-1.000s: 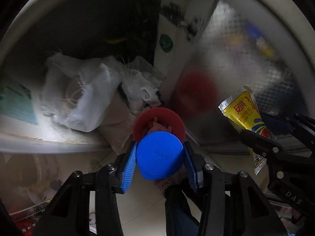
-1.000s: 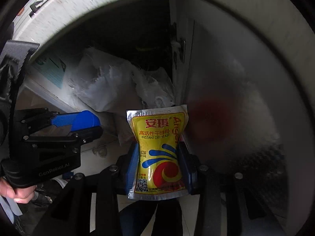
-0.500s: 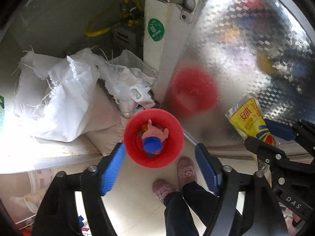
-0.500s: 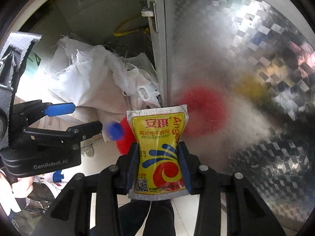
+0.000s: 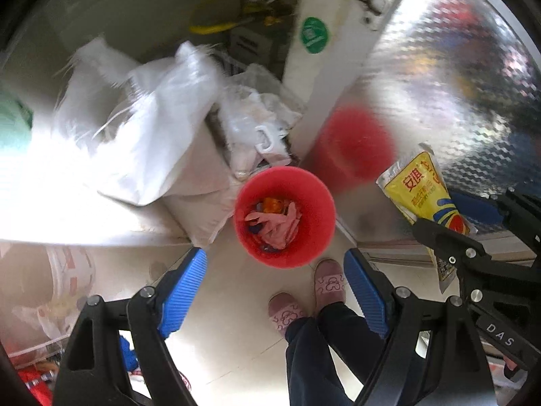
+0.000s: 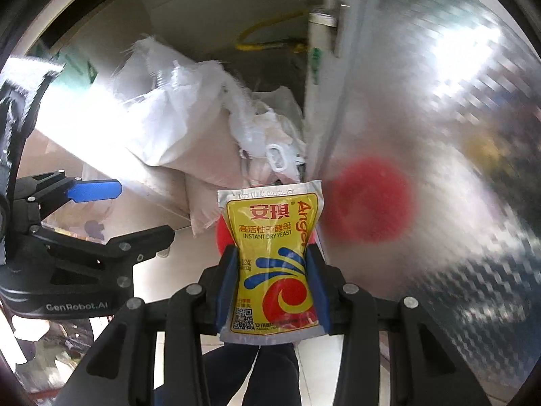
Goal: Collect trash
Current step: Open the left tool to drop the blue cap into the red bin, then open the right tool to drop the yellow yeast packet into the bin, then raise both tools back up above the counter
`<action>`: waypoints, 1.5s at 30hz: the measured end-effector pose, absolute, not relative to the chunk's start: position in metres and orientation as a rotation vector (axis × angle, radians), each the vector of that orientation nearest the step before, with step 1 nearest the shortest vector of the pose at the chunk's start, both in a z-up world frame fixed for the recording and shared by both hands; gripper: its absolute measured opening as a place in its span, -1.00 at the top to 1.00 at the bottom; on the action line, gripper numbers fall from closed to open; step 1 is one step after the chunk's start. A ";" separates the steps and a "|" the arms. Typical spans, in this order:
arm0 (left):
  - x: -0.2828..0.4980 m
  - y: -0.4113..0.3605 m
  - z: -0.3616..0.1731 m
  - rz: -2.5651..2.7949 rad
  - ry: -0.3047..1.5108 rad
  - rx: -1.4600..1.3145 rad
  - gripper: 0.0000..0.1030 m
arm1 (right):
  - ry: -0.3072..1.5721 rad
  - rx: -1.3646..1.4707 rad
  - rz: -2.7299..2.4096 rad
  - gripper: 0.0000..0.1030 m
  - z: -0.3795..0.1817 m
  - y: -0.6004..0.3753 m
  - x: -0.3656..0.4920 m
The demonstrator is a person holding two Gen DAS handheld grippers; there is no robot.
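Note:
A red bin [image 5: 321, 199] stands on the floor below my left gripper [image 5: 275, 260]. Pink, orange and blue scraps lie inside it. The left jaws are opening, with nothing between the blue pads. My right gripper [image 6: 272, 253] is shut on a yellow yeast packet [image 6: 274, 260], which stands upright between its pads and hides most of the bin [image 6: 221, 233] behind it. In the left wrist view the packet [image 5: 426, 196] and the right gripper [image 5: 453, 220] hang to the right of the bin. My left gripper [image 6: 135, 211] shows at the left of the right wrist view.
White woven sacks [image 5: 145, 135] and crumpled plastic bags [image 5: 257, 125] are piled behind the bin in an open cupboard. A shiny patterned metal door [image 5: 439, 84] stands to the right and mirrors the bin. A person's feet in pink slippers [image 5: 329, 280] stand on the pale tile floor.
The left gripper opened and let go of a blue cap, which fell into the red bin. Both grippers sank toward the bin. The right gripper kept its hold on the packet.

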State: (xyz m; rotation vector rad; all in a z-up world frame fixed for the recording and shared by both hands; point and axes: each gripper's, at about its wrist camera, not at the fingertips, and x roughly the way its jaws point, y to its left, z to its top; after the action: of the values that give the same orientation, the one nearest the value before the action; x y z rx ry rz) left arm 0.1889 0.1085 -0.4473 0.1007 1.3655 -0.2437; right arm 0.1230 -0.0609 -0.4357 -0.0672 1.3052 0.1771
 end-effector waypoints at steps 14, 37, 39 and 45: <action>0.183 0.144 -0.453 -0.142 1.367 0.058 -0.58 | 1.314 -0.178 0.272 0.13 -0.447 -0.034 0.140; 0.159 0.145 -0.296 -0.147 1.255 0.058 -0.58 | 1.210 -0.185 0.174 -0.35 -0.300 -0.036 0.120; 0.162 0.144 -0.268 -0.154 1.223 0.065 -0.58 | 1.188 -0.168 0.143 -0.36 -0.275 -0.038 0.121; 0.170 0.134 -0.198 -0.206 1.113 0.083 -0.59 | 1.081 -0.146 0.052 -0.40 -0.207 -0.047 0.124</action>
State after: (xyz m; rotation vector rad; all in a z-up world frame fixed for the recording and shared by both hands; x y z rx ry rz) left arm 0.1701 0.1341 -0.1979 0.0829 1.1132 -0.2058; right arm 0.1238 -0.0474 -0.2071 -0.1463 1.0805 0.0519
